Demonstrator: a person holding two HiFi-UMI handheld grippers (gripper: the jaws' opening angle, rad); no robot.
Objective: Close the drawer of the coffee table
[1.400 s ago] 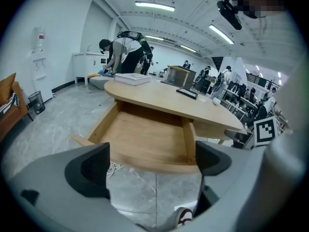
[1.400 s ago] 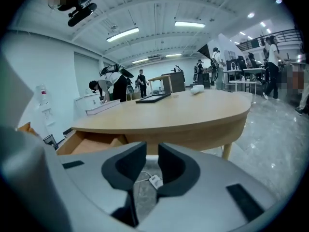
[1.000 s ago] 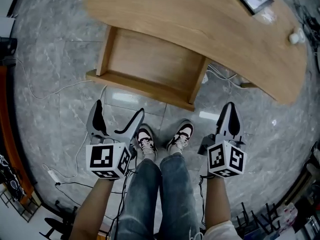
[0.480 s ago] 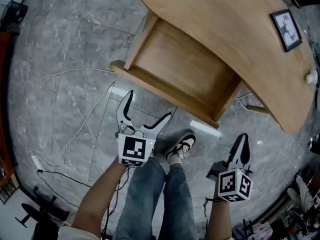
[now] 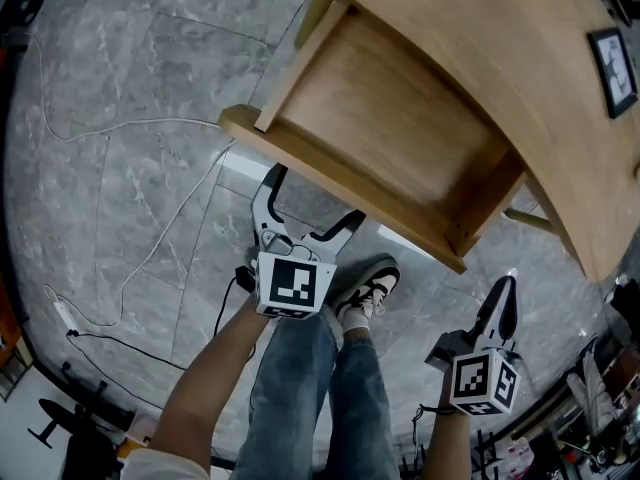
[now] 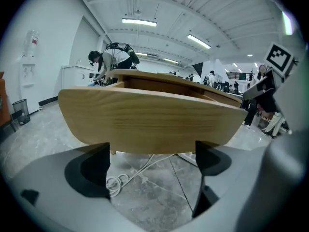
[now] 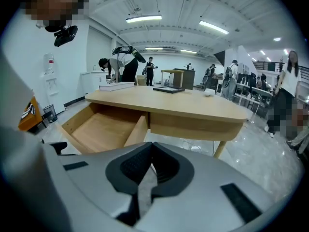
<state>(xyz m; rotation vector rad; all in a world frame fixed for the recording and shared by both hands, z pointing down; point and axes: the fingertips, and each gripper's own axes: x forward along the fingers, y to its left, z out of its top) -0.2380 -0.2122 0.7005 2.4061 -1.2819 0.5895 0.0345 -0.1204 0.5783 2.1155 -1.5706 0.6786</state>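
Observation:
The coffee table (image 5: 520,78) is light wood, and its drawer (image 5: 390,118) stands pulled out and empty. The drawer's front panel (image 5: 340,183) faces me. My left gripper (image 5: 312,200) is open right at that panel, its tips close under the panel's lower edge. In the left gripper view the front panel (image 6: 149,122) fills the middle, just beyond the spread fingers (image 6: 89,170). I cannot tell whether they touch it. My right gripper (image 5: 503,298) is shut on nothing, low at the right, well away from the drawer. The right gripper view shows the open drawer (image 7: 104,129) under the tabletop (image 7: 193,108).
A white cable (image 5: 130,258) loops over the grey marble floor to a power strip (image 5: 62,313) at the left. My shoes (image 5: 368,286) stand between the grippers. A framed picture (image 5: 612,68) lies on the tabletop. People (image 7: 118,64) stand far back in the room.
My left gripper has sunk and moved up to the drawer's front panel, still open. The right gripper has drifted toward the lower right, still shut. The drawer stays pulled out.

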